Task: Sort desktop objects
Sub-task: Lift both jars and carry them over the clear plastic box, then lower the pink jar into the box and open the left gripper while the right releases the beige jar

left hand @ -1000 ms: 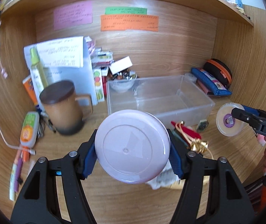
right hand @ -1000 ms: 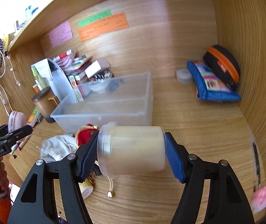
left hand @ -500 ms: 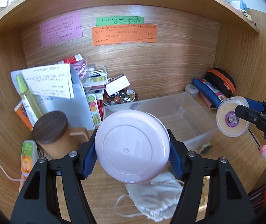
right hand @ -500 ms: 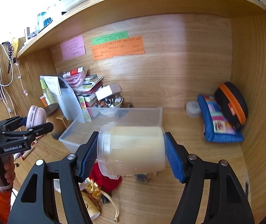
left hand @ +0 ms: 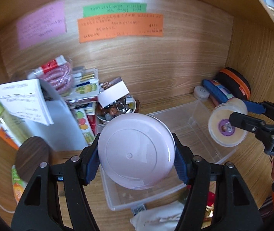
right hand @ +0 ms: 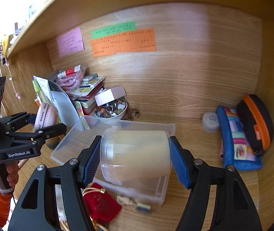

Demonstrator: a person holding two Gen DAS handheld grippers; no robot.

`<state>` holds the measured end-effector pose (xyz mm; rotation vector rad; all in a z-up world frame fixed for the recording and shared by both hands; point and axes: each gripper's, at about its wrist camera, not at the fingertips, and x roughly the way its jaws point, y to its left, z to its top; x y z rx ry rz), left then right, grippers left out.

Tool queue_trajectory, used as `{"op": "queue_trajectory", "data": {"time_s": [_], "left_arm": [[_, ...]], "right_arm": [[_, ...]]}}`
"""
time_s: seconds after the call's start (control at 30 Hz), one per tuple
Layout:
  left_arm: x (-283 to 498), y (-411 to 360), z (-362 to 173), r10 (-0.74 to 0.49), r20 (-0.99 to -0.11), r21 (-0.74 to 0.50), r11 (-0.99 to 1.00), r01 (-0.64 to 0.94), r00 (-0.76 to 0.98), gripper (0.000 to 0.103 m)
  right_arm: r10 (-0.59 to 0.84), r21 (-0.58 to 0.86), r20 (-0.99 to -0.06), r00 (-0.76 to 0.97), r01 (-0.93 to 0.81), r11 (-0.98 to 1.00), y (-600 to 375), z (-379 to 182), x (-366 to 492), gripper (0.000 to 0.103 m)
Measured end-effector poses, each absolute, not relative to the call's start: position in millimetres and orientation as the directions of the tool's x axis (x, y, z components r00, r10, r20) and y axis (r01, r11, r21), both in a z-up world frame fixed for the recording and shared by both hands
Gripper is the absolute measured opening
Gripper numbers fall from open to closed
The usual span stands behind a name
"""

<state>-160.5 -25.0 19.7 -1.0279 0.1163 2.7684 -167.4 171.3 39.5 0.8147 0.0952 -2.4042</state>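
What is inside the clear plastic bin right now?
The clear plastic bin looks empty where visible; its bare floor shows. The pink round container and cream jar block the middle.

The left gripper (right hand: 59, 129) is showing "GenRobot.AI" in white on its black body. The right gripper (left hand: 239, 111) is showing "DAS", cut off at the picture's edge. Handwriting on the wall notes is staying too blurred to read.

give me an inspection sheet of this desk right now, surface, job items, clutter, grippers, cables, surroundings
Surface: wooden desk, crowded.
Job's things: clear bin, empty as far as visible; pink round case; cream jar.
Clutter: bowl of trinkets, book stack, red pouch, blue pouch.
Grippers: left gripper clamps the case; right gripper clamps the jar.
Cables: white cord, far left.
Surroundings: coloured notes on back panel.
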Motion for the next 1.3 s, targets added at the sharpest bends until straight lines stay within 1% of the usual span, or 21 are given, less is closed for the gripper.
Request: {"op": "queue_trajectory", "data": {"time_s": [0.23, 0.47, 0.73, 1.03, 1.13, 1.3], "left_arm": [[-199, -19, -5, 0.166, -0.724, -0.003, -0.971, -0.238, -0.669, 0.065], [-226, -19, -26, 0.184, -0.777, -0.024, -0.964, -0.265, -0.601, 0.065], [-241, -10, -46, 0.145, -0.823, 0.026, -0.956, -0.291, -0.55, 0.065], [-245, 2, -53, 0.131, -0.863, 0.029, -0.951, -0.307, -0.488, 0.065], [-248, 6, -53, 0.142, -0.871, 0.014, -0.95, -0.312, -0.47, 0.065], [-252, 17, -56, 0.112, -0.884, 0.05, -0.943, -0.33, -0.453, 0.065]], "right_arm": [[-0.494, 0.105, -0.64, -0.589, 0.569, -0.815, 149, 24, -202, 0.064], [-0.459, 0.073, -0.701, -0.546, 0.584, -0.808, 131, 4, -224, 0.064], [-0.424, 0.046, -0.76, -0.492, 0.61, -0.791, 115, -20, -243, 0.064], [-0.387, 0.016, -0.807, -0.446, 0.638, -0.77, 99, -35, -250, 0.064], [-0.375, 0.011, -0.819, -0.434, 0.642, -0.767, 96, -40, -252, 0.064], [-0.359, -0.023, -0.819, -0.447, 0.651, -0.759, 92, -39, -251, 0.064]]}}
